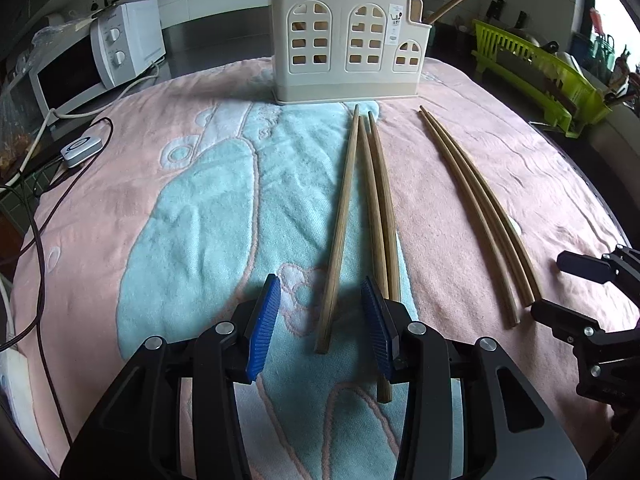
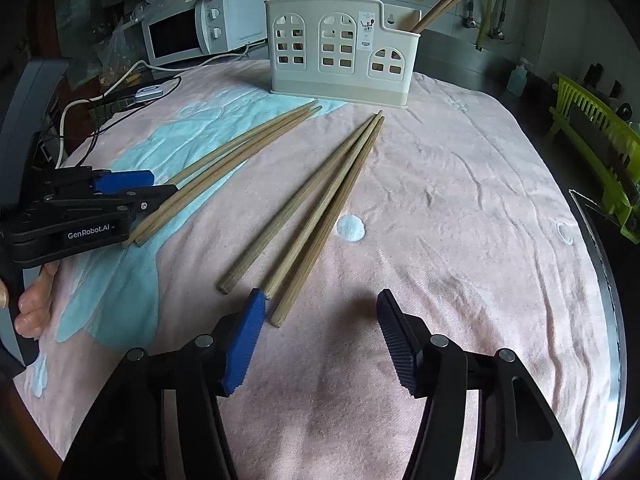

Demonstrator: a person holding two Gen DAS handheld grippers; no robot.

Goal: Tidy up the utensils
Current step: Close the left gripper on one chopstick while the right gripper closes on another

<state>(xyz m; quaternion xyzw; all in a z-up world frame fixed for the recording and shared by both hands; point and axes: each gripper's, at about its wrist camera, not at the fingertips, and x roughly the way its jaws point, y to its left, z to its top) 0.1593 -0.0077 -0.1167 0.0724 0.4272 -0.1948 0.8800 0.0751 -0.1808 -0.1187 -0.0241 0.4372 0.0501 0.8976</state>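
Left gripper [image 1: 320, 320], right gripper [image 2: 320, 336]: black linkage arms, silver pivot screws, ribbed blue fingers [image 1: 262, 328]; white "GenRobot.AI" lettering on side

Right hand-held gripper [image 2: 320, 334] low over pink/blue towel [image 2: 460, 208], jaws apart, nothing btwn pads. Three chopsticks [image 2: 308, 216] fan away just ahead; nearest butt ends lie by its left pad [image 2: 244, 348], not gripped. Further left, left hand-held gripper [image 2: 154, 190] sits over another chopstick bundle [image 2: 232, 160]; grip can't tell. Holder [image 2: 340, 52] far ahead w/ chopsticks standing in it. Microwave [image 2: 200, 26] beyond-left, green rack [image 2: 600, 148] far right.
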